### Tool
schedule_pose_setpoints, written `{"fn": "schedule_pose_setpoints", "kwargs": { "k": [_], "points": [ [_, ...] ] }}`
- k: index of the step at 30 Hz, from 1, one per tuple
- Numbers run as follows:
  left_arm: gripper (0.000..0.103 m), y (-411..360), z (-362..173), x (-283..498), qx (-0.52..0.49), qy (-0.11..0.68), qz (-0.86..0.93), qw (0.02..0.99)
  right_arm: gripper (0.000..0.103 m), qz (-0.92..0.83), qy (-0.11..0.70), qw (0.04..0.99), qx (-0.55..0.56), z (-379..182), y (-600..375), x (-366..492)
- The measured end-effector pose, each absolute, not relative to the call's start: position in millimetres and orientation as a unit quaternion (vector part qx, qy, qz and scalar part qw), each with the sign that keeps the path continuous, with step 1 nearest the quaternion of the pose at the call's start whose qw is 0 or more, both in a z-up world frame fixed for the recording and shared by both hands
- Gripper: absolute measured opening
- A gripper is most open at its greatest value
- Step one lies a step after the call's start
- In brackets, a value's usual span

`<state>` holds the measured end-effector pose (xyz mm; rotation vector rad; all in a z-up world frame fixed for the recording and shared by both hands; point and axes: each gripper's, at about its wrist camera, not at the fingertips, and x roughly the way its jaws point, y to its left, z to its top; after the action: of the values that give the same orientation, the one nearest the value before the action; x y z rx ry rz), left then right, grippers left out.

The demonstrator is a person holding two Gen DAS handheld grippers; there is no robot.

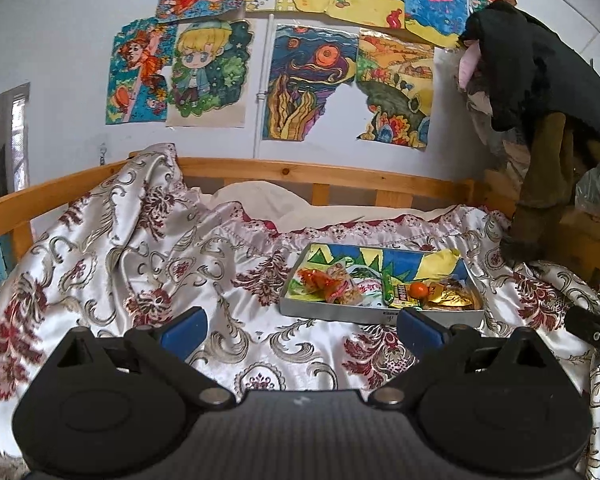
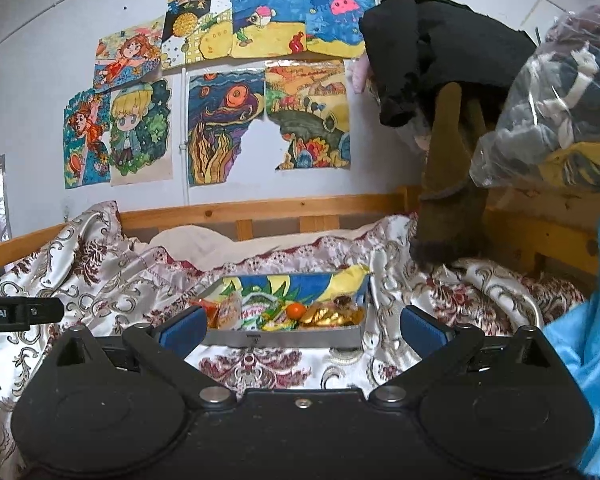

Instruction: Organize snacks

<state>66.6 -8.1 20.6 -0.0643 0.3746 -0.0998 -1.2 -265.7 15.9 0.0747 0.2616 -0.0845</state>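
A shallow grey box (image 1: 332, 311) lined with a colourful drawing lies on the patterned bedspread. It holds several snacks: orange packets (image 1: 320, 280), a small orange fruit (image 1: 417, 290), gold-wrapped pieces (image 1: 452, 300). My left gripper (image 1: 302, 330) is open and empty, low over the bedspread, with the box ahead and to the right. In the right wrist view the box (image 2: 284, 338) sits straight ahead, with the orange fruit (image 2: 297, 310) in it. My right gripper (image 2: 302, 330) is open and empty, just short of the box's near wall.
A satin bedspread (image 1: 140, 248) lies bunched on the left, against a wooden bed rail (image 1: 300, 172). Dark clothes (image 2: 440, 60) and a plastic bag (image 2: 560, 100) hang at right. A blue fabric (image 2: 592, 340) lies at the right edge. The other gripper's tip (image 2: 20, 312) shows at left.
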Motion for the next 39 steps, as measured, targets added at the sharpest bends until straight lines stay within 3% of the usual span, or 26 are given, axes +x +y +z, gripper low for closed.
{"fn": "schedule_pose_setpoints", "kwargs": {
  "k": [39],
  "points": [
    [0.103, -7.9, -12.9, 45.6, 0.006, 0.251, -0.018, 0.968, 0.102, -0.054, 0.181, 0.982, 0.026, -9.8, -241.7, -17.7]
  ]
}}
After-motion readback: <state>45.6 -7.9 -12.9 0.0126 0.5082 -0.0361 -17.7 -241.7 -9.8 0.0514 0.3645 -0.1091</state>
